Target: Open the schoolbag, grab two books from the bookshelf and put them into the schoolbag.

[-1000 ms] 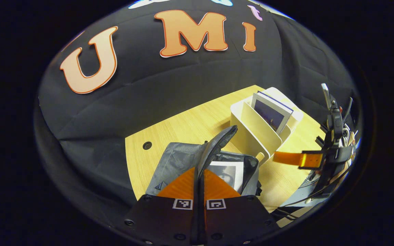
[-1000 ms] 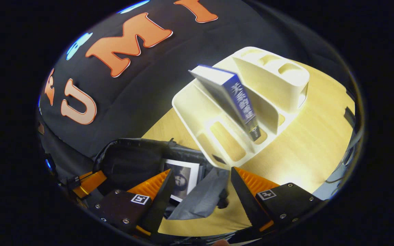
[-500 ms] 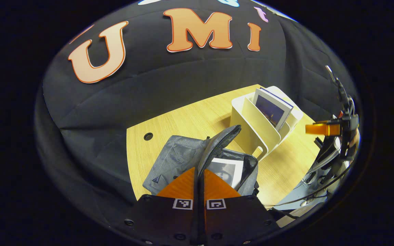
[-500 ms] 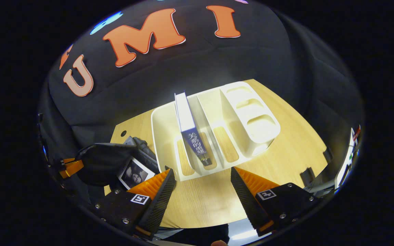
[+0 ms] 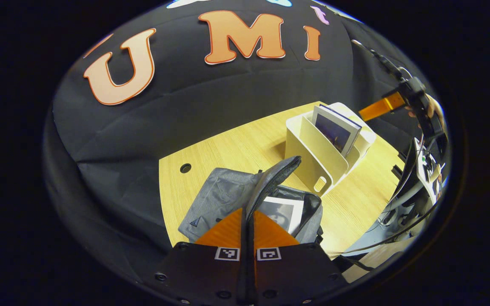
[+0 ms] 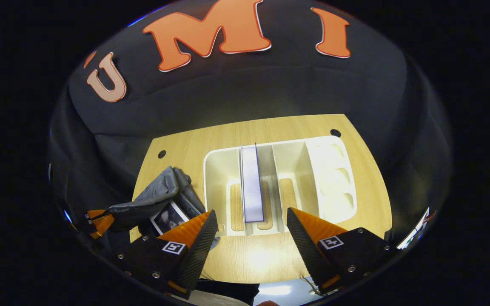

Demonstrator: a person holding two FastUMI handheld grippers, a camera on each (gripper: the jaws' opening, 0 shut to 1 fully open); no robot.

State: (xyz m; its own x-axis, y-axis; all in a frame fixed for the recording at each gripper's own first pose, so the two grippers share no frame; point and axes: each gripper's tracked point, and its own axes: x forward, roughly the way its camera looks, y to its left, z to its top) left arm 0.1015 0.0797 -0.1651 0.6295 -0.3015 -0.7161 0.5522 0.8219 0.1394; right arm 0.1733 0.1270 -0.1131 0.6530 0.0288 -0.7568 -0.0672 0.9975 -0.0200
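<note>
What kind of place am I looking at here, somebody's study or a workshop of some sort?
Most likely a staged recording booth, not a real study. A black cloth wall hangs behind a light wooden table with only a white bookshelf and a grey schoolbag on it, and cables and gear crowd the table's edge.

- One grey schoolbag [image 5: 223, 199] lies open on one wooden worktop [image 5: 232, 148].
- One white bookshelf [image 6: 279, 178] stands there, with three upright slots and three small pockets at one end.
- One book [image 6: 252, 182] stands in the bookshelf.
- One book [image 5: 283, 212] sits inside the schoolbag.
- Two round holes show in the worktop.
- Two grippers: left gripper [image 5: 247, 231], right gripper [image 6: 251, 231].
</note>
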